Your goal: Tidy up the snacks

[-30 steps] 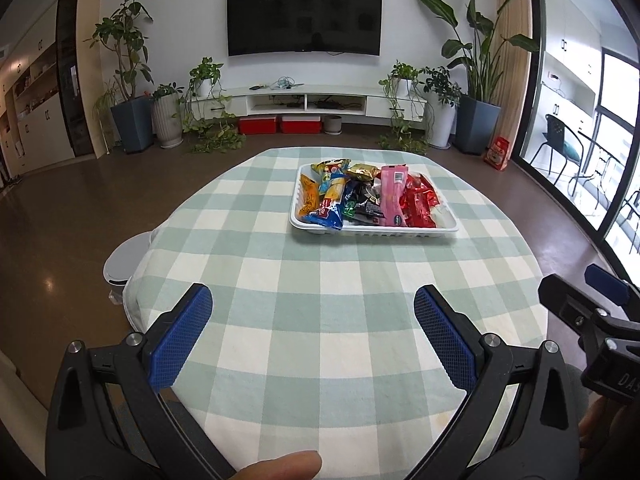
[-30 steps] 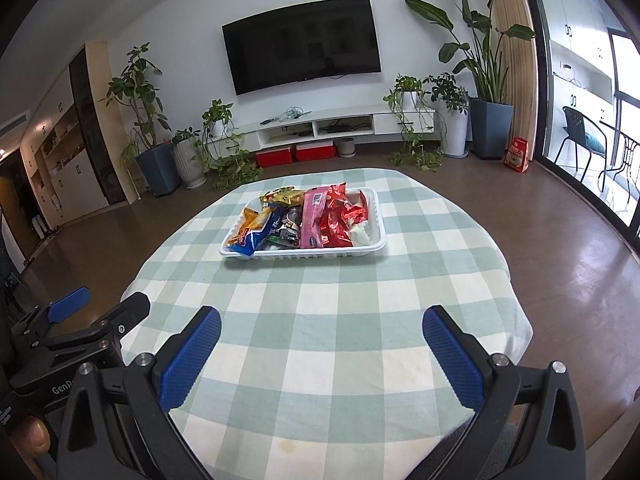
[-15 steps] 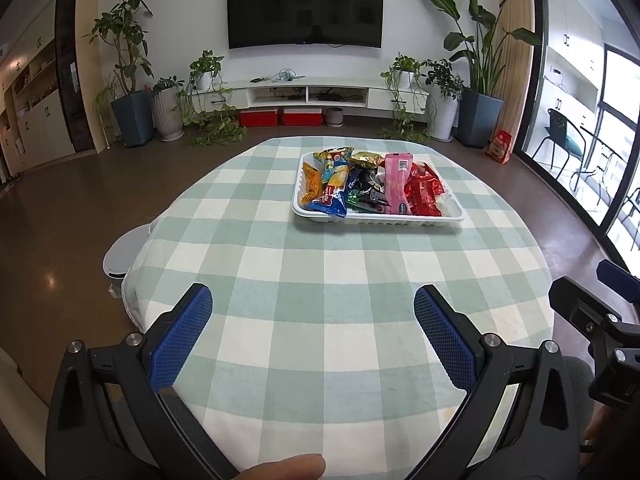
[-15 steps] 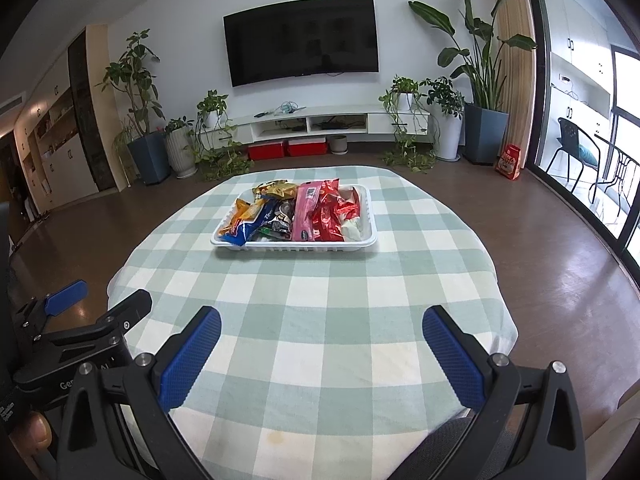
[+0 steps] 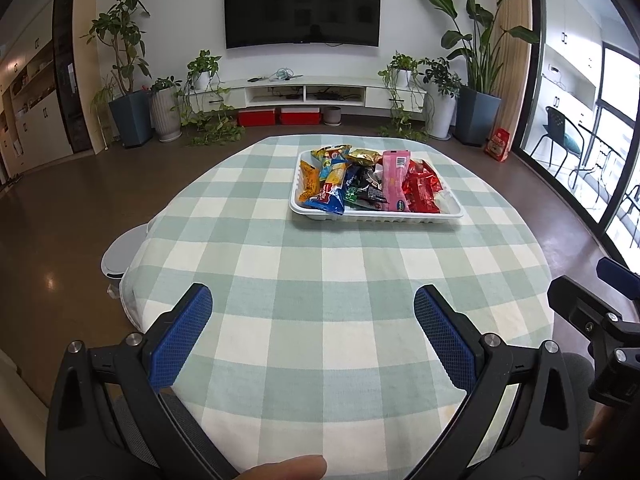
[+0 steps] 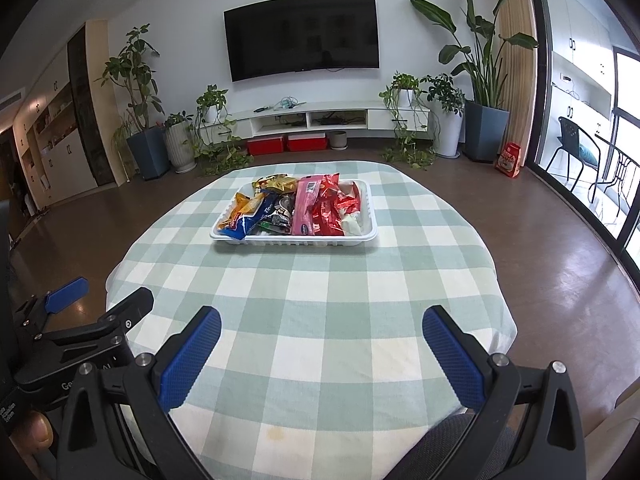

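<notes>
A white tray [image 5: 376, 222] [image 6: 294, 243] stands on the far half of a round table covered in a green and white checked cloth [image 5: 320, 280] [image 6: 320, 300]. Several snack packets fill it: a blue packet [image 5: 328, 198] at the left, a pink packet [image 5: 394, 178] [image 6: 306, 204] in the middle, red packets [image 5: 422, 188] [image 6: 330, 208] at the right. My left gripper [image 5: 312, 330] is open over the near edge, nothing between its blue pads. My right gripper [image 6: 320, 350] is likewise open and holds nothing. Each gripper shows at the side of the other's view.
A white round bin [image 5: 120, 252] sits on the floor left of the table. Beyond it are a TV [image 5: 302, 8], a low white cabinet [image 5: 304, 96] and potted plants [image 5: 128, 80]. Glass doors [image 5: 592, 120] line the right side. A fingertip [image 5: 280, 468] shows at the bottom edge.
Both grippers have tilted slightly and backed off a little, so the tray sits lower and farther in view. Both stay open. Nothing on the table has moved.
</notes>
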